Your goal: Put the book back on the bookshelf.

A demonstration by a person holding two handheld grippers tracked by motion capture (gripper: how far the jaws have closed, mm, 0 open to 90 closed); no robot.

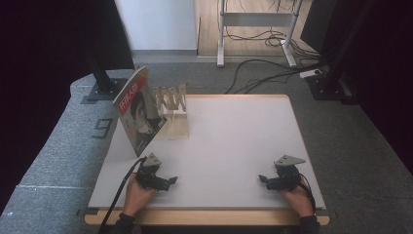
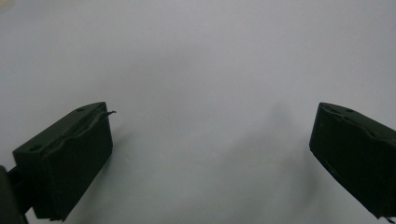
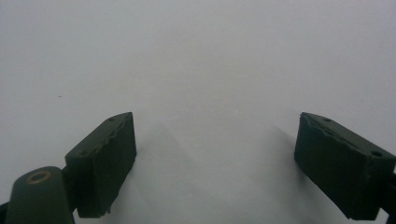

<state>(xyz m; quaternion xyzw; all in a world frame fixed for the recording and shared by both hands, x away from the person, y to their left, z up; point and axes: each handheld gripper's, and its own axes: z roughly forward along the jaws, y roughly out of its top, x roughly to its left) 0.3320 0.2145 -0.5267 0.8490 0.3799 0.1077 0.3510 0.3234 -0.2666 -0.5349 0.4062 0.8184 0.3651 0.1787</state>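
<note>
A magazine [image 1: 137, 112] with a face on its cover leans upright against a clear slotted rack [image 1: 174, 105] at the table's far left. My left gripper [image 1: 170, 182] rests low near the front left edge, pointing right, held by a hand. Its jaws stand wide apart over bare white tabletop, with nothing between them [image 2: 210, 140]. My right gripper [image 1: 263, 180] rests near the front right edge, pointing left. It is open too, with just the table surface between its fingers [image 3: 215, 144]. Both grippers are far from the magazine and rack.
The white table [image 1: 234, 136] has a wooden rim. Beyond it lie grey floor mats, dark stands [image 1: 104, 80] at the left and right, cables [image 1: 263, 68] on the floor and a white desk frame [image 1: 255, 29] at the back.
</note>
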